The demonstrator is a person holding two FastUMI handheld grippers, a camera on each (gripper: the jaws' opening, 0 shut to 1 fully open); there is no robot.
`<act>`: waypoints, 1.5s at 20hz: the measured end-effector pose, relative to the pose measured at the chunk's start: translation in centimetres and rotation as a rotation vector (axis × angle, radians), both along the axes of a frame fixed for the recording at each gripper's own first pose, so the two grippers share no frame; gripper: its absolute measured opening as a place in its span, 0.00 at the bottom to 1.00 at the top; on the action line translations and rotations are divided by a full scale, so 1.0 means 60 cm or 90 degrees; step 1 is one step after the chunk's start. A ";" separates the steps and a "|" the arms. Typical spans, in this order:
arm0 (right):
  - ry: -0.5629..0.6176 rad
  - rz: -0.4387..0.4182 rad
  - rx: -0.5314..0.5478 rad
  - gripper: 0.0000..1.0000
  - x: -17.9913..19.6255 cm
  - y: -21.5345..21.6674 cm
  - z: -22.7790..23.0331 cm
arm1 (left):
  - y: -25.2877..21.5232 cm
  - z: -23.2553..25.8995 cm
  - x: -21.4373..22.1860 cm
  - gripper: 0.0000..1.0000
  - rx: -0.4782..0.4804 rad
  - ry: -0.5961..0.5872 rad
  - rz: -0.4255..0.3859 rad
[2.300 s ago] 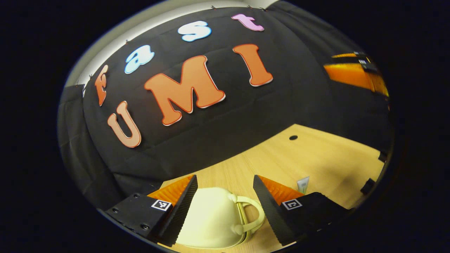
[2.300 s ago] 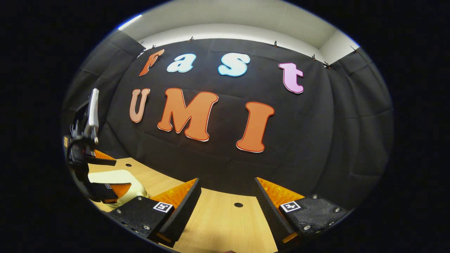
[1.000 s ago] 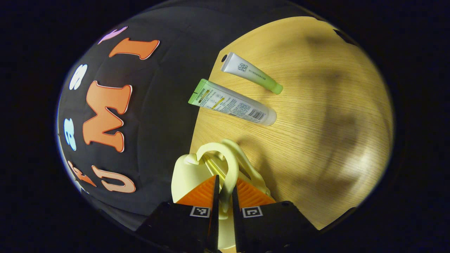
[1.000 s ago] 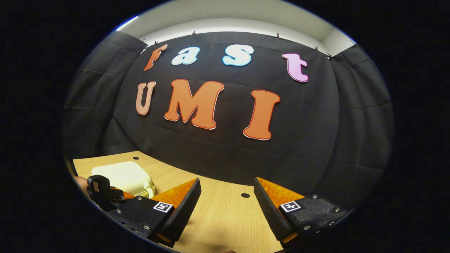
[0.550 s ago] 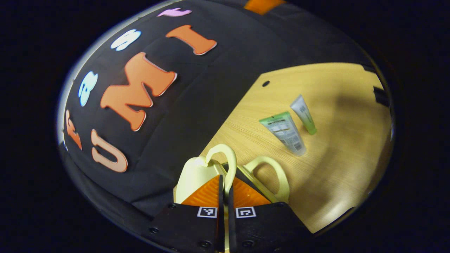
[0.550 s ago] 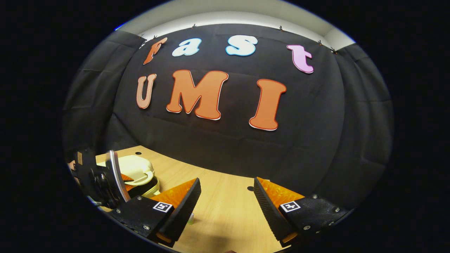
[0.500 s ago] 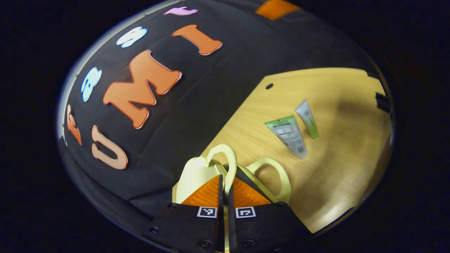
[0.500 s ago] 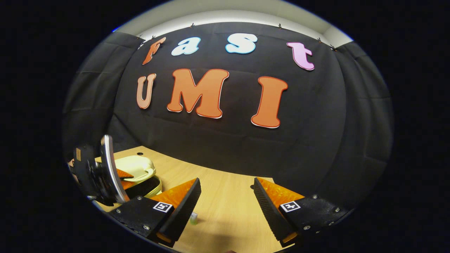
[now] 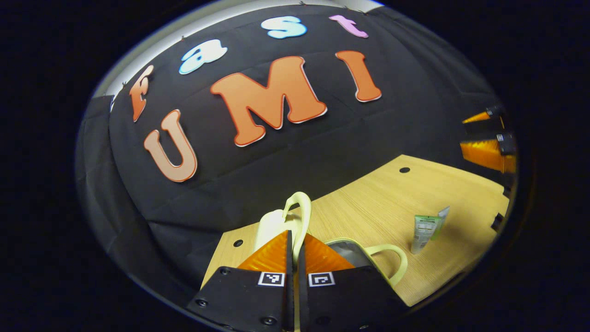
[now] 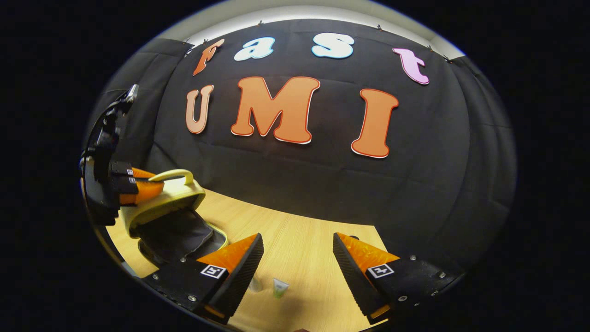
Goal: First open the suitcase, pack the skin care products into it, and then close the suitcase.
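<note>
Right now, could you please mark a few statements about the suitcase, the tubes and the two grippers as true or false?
1. The left gripper is shut on the handle of the suitcase lid. True.
2. The suitcase is fully closed. False: in the right gripper view the lid is raised and the dark lining shows.
3. The right gripper is holding a tube. False: it is open and holds nothing.
4. The tubes lie on the table, outside the suitcase. True.
5. The second handle is gripped too. False: it is free, beside the left gripper.
</note>
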State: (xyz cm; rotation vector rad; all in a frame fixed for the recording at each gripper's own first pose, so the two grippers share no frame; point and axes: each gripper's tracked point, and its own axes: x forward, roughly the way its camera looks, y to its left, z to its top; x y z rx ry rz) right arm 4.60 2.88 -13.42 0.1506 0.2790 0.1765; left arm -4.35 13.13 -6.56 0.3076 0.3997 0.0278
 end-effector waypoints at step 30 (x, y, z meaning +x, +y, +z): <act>0.054 -0.033 -0.024 0.96 -0.004 0.134 0.008 | 0.464 -0.133 -0.054 0.61 -0.057 -0.005 0.214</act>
